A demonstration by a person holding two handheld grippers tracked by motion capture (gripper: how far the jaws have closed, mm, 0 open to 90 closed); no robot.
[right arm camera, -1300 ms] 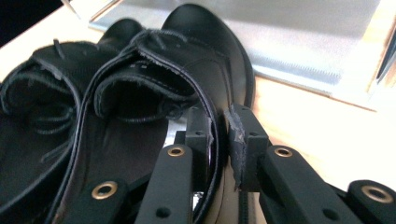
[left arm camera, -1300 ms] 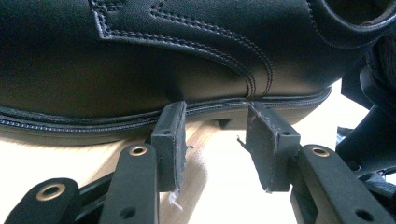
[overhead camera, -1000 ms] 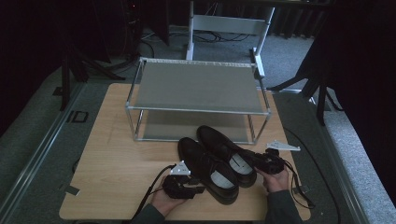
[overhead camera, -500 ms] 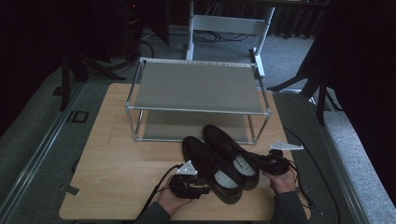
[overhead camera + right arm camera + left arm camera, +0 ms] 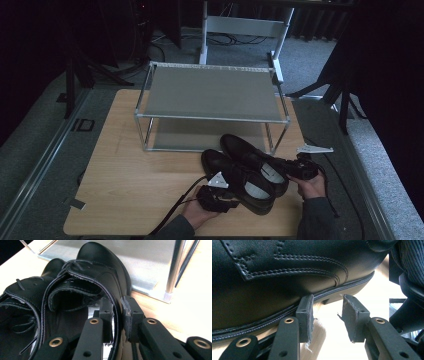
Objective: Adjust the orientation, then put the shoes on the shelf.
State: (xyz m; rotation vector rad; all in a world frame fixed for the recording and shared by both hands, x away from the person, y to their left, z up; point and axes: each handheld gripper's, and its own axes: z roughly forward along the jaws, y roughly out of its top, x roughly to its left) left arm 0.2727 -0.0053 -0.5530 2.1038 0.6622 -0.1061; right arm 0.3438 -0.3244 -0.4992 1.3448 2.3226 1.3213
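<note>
Two black shoes lie side by side on the wooden surface (image 5: 125,170), just in front of the metal shoe rack (image 5: 212,92), toes pointing toward its lower shelf. At the left, the left gripper (image 5: 216,199) sits low against the outer side of the left shoe (image 5: 240,182), held in the person's left hand (image 5: 196,212). In the left gripper view its jaws stand apart, with nothing clamped between them; their tips are at the seam where the leather meets the sole, and they have just been closing a little. The right shoe (image 5: 250,157) lies touching the left one, its toe nearest the rack's front post. At the right, the right gripper (image 5: 300,169) is at that shoe's heel, held in the right hand (image 5: 312,186). In the right gripper view its jaws are clenched on the shoe's back rim, one pad inside the opening and one outside.
</note>
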